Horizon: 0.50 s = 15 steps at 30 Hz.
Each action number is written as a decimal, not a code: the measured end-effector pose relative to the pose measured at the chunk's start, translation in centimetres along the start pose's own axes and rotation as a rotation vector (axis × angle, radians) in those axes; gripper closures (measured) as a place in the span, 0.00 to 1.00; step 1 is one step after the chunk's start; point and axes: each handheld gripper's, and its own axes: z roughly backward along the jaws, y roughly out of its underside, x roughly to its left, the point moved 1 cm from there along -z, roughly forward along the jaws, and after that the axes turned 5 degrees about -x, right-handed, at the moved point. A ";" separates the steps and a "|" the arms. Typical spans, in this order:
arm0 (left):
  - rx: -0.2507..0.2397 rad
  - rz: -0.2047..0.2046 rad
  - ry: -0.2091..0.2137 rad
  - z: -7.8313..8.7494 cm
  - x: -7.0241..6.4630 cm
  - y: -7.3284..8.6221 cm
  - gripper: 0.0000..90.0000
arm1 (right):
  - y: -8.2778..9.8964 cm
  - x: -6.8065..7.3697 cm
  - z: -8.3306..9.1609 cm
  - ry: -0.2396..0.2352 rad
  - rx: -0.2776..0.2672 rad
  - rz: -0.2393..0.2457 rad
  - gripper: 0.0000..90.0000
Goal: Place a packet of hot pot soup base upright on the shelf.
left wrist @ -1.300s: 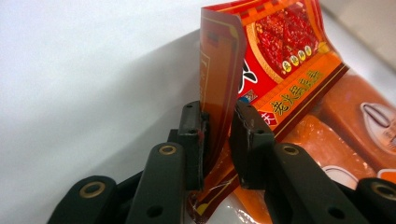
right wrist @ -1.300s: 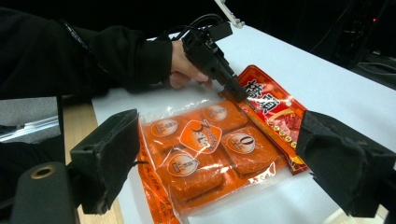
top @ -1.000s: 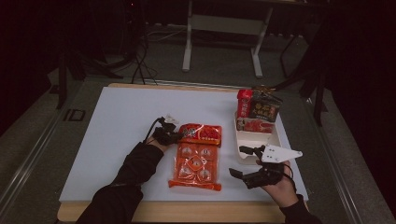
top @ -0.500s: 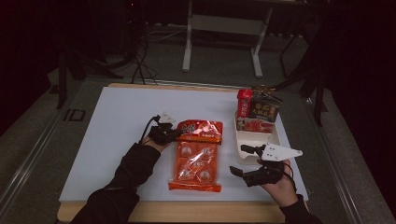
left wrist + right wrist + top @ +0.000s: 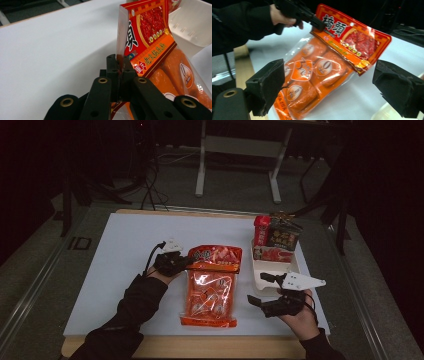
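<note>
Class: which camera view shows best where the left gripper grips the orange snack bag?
The left gripper view: the left gripper has its jaws shut on the edge of the orange snack bag beside its red header. The right gripper view shows that corner lifted; the high view shows the whole bag, but the grip looks small.

The orange pouch point(image 5: 317, 72) is glossy clear plastic film, crinkled and catching glare, with a printed red header. The counter point(image 5: 120, 270) has a smooth matt white top and what looks like a bare wood edge. The left claw point(image 5: 119, 72) is matt black plastic with brass-coloured eyelets. The white tray point(image 5: 267, 272) seems thin smooth plastic.
</note>
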 end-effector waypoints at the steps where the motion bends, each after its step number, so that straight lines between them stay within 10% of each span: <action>1: -0.005 0.001 0.001 0.1 -0.1 0.0 0.99 | 0.0 0.0 0.0 0.002 0.002 0.001 0.12; 15: -0.034 -0.022 0.037 1.4 -0.7 -0.8 0.99 | -0.6 -0.4 -0.2 0.023 -0.002 -0.005 0.12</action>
